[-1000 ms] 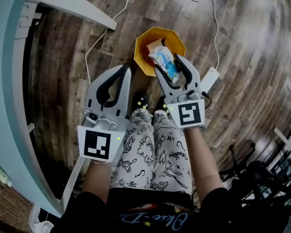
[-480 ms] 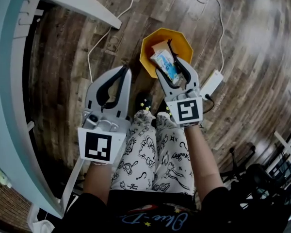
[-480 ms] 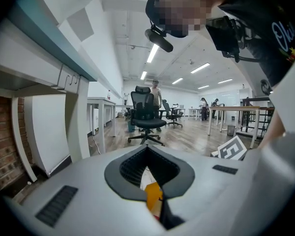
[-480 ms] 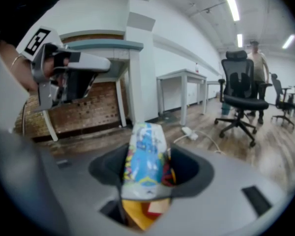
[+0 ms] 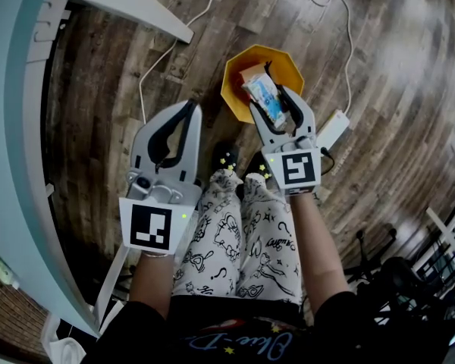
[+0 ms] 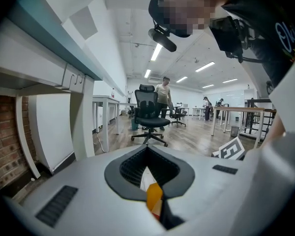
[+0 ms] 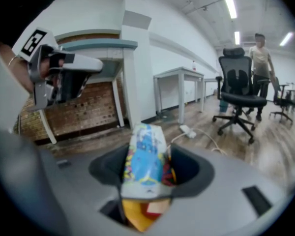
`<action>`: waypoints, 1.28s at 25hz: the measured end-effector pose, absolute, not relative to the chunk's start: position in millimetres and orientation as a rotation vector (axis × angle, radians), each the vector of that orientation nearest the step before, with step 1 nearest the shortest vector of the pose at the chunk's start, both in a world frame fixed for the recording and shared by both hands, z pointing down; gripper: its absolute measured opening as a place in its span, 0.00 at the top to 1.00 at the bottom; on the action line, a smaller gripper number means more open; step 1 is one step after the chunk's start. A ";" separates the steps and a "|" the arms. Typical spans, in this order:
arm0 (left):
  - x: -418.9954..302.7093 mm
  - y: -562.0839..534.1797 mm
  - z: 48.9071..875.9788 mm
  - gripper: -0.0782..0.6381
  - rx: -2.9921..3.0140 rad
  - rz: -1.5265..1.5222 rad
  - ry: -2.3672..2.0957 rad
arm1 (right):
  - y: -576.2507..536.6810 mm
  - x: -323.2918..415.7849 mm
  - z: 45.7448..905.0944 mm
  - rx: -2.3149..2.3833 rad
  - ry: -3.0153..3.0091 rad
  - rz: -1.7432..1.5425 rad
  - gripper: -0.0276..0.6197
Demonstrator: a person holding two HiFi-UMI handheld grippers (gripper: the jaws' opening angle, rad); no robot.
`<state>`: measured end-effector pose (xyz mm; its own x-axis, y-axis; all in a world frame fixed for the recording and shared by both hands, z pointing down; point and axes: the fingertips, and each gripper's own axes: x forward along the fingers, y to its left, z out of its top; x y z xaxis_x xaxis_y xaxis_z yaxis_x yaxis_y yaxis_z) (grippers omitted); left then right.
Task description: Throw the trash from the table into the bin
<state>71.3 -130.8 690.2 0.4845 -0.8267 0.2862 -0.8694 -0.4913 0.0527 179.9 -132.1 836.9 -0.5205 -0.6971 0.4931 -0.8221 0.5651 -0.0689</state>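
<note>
A colourful blue-and-white snack packet [image 5: 267, 101] [image 7: 145, 163] is held in my right gripper [image 5: 276, 103] [image 7: 147, 154], whose jaws are shut on it. The packet hangs over the open top of the orange bin [image 5: 239, 82], which stands on the wooden floor and holds some other trash. Orange of the bin [image 7: 135, 215] shows below the packet. My left gripper [image 5: 186, 114] [image 6: 147, 149] is to the left of the bin at about the same level, its tips together and nothing held. A sliver of the bin [image 6: 154, 195] shows through its jaw gap.
The pale table edge [image 5: 15, 127] and its white leg [image 5: 129, 6] run along the left. White cables [image 5: 155, 59] and a power strip [image 5: 332, 127] lie on the floor beside the bin. My patterned trouser legs [image 5: 235, 233] are below. An office chair [image 6: 150, 114] and a person [image 6: 163, 90] stand far off.
My right gripper has sunk with the packet and now sits more squarely over the bin's opening. The left gripper has drifted slightly and stays shut.
</note>
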 end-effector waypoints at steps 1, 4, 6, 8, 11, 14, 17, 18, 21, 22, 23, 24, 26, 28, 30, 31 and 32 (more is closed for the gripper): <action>70.2 -131.7 688.6 0.88 2.526 0.320 -1.473 | -132.5 181.3 837.0 1.228 -2.384 0.418 0.57; 69.5 -134.3 681.3 0.88 2.509 0.288 -1.483 | -133.6 185.0 834.1 1.232 -2.374 0.432 0.57; 71.4 -135.3 677.6 0.88 2.514 0.296 -1.485 | -133.7 186.1 830.9 1.225 -2.381 0.442 0.57; 73.9 -134.7 677.5 0.88 2.520 0.333 -1.481 | -134.5 186.5 827.8 1.219 -2.389 0.452 0.57; 75.6 -133.4 677.2 0.88 2.509 0.345 -1.480 | -136.1 186.1 824.0 1.213 -2.401 0.470 0.57; 76.3 -135.6 673.8 0.88 2.507 0.336 -1.495 | -136.9 187.2 824.5 1.189 -2.407 0.476 0.57; 78.2 -140.8 666.6 0.88 2.520 0.315 -1.508 | -139.6 190.2 825.6 1.177 -2.408 0.483 0.57; 78.8 -141.9 664.6 0.88 2.523 0.309 -1.510 | -140.7 190.6 825.3 1.179 -2.409 0.484 0.57; 80.2 -141.0 662.2 0.88 2.523 0.309 -1.507 | -139.9 189.9 824.5 1.179 -2.413 0.500 0.57; 80.3 -140.5 661.5 0.88 2.523 0.311 -1.505 | -139.1 189.1 824.6 1.173 -2.412 0.507 0.57; 80.6 -140.4 660.3 0.88 2.524 0.313 -1.504 | -138.6 188.3 824.4 1.166 -2.412 0.514 0.57; 81.1 -140.6 658.9 0.88 2.526 0.313 -1.503 | -138.5 188.0 823.6 1.161 -2.414 0.516 0.57; 82.9 -140.9 655.7 0.88 2.530 0.313 -1.500 | -139.6 188.9 819.8 1.162 -2.418 0.506 0.57; 84.3 -140.8 653.1 0.88 2.532 0.314 -1.499 | -141.0 190.4 816.3 1.170 -2.417 0.495 0.57; 84.9 -140.5 651.6 0.88 2.529 0.318 -1.500 | -140.9 192.4 815.1 1.171 -2.411 0.489 0.57; 85.2 -140.5 650.4 0.88 2.529 0.318 -1.501 | -140.9 193.5 814.1 1.173 -2.408 0.488 0.57; 85.7 -140.6 648.8 0.88 2.530 0.317 -1.503 | -141.3 194.5 812.3 1.176 -2.408 0.488 0.57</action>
